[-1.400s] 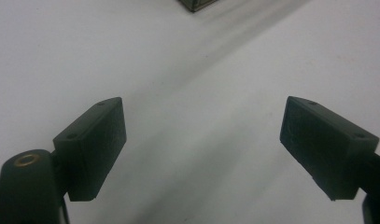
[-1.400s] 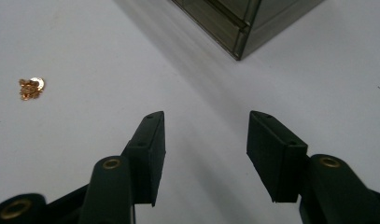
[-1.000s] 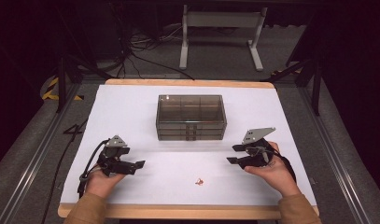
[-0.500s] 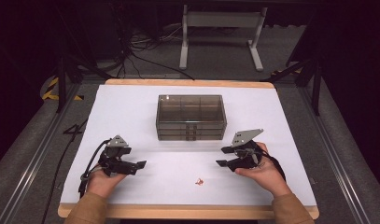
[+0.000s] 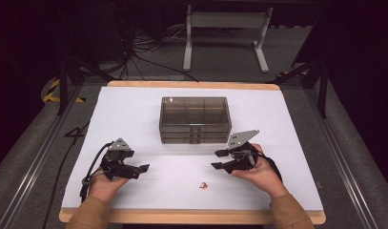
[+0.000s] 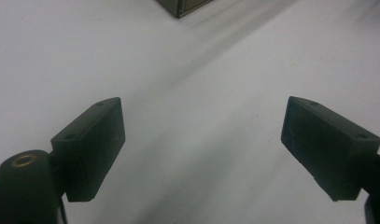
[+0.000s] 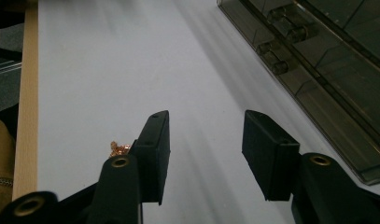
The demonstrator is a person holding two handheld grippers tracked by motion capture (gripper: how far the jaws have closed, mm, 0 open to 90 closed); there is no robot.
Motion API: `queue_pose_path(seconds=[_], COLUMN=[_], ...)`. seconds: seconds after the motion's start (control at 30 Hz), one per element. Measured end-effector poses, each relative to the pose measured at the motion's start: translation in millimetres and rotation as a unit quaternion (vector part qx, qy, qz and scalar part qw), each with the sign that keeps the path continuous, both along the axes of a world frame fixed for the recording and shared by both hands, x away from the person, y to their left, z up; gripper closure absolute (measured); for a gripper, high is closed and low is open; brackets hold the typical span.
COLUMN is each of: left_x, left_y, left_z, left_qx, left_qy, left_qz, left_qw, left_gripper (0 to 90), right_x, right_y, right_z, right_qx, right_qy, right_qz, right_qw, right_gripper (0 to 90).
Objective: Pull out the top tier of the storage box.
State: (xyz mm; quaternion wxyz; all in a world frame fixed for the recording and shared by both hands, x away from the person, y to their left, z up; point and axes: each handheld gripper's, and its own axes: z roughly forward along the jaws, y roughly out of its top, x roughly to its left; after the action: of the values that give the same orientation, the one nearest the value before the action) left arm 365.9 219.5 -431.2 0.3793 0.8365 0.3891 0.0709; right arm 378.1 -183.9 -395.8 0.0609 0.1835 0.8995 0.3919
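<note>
A smoky transparent box (image 5: 195,119) with compartments and a shut lid stands mid-table; its hinged side (image 7: 327,60) runs along the right gripper view. A small crumpled copper-coloured piece (image 5: 203,185) lies on the white table near the front edge. My right gripper (image 5: 217,159) hovers just right of and behind it, pointing left. Its jaws (image 7: 206,116) have just been closing and stand apart with nothing between them; the copper piece (image 7: 118,148) peeks out beside the left jaw. My left gripper (image 5: 140,170) rests at the front left, wide open (image 6: 204,105) and empty.
The white table top (image 5: 277,119) has a wooden edge (image 5: 191,217) at the front. Beyond the table, on the dark floor, are cables (image 5: 134,52) and a white metal stand (image 5: 225,28). A corner of the box (image 6: 183,5) is at the top of the left gripper view.
The right gripper has moved left toward the table's middle, nearer the copper piece, and its jaws stand a little narrower. The left gripper has stayed put.
</note>
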Motion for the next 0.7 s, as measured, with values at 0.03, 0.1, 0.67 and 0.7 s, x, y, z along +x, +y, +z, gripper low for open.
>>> queue_pose_path(seconds=[0.03, 0.1, 0.67, 0.7], left_x=[0.0, -0.1, 0.4, 0.4], left_y=[0.1, -0.1, -0.9, -0.8], left_z=[0.1, -0.1, -0.5, -0.3], left_qx=[0.000, 0.001, 0.000, 0.000], left_qy=[0.000, -0.002, -0.004, -0.004], left_qz=[-0.001, 0.000, -0.001, -0.001], left_qw=[1.0000, 1.0000, 1.0000, 1.0000], left_gripper=[14.1, 14.1, 13.8, 13.8], right_x=[0.8, 2.3, -7.6, -8.9], right_y=[-0.1, -1.2, -1.9, -1.0], right_z=[-0.7, -2.1, -5.0, -5.3], right_qx=[0.003, 0.009, 0.003, -0.002], right_qy=[0.000, 0.004, -0.104, -0.118], right_qz=[0.002, 0.006, 0.055, 0.060], right_qw=[1.0000, 0.9999, 0.9931, 0.9911], right_gripper=[53.3, 53.7, 52.3, 52.7])
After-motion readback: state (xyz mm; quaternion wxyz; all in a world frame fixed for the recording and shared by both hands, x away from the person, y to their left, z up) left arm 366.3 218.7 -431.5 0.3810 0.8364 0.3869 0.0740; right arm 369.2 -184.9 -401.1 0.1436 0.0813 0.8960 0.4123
